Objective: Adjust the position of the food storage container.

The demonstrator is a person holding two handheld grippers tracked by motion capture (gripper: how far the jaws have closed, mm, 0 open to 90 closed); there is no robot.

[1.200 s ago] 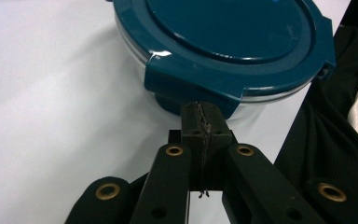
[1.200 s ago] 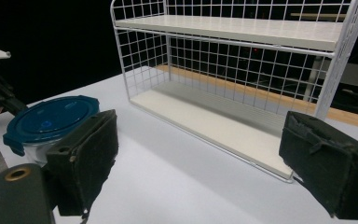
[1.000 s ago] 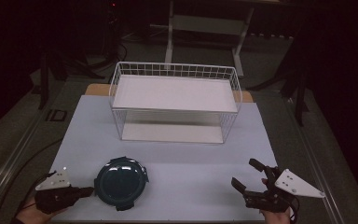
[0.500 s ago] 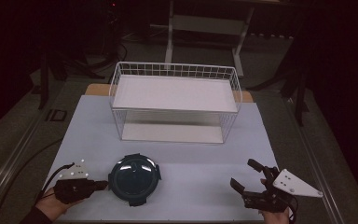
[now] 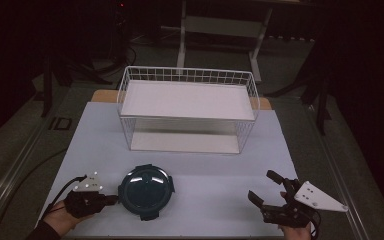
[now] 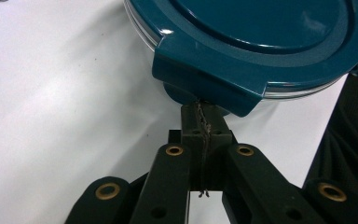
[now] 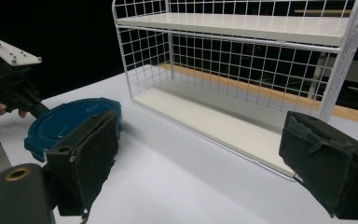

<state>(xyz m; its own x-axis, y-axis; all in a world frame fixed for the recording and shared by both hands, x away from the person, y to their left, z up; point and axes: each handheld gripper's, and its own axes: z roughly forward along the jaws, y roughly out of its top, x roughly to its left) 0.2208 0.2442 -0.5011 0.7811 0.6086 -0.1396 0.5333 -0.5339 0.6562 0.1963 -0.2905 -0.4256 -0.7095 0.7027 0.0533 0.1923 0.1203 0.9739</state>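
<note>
Early stage, likely: left gripper (image 5: 111,200) fingers together against teal lidded container (image 5: 145,189), well short of wire rack (image 5: 188,107); right gripper (image 5: 270,192) fingers apart, empty.

white table (image 5: 210,175), wire rack (image 5: 187,111), teal, probably lidded, container (image 5: 145,189)
</note>
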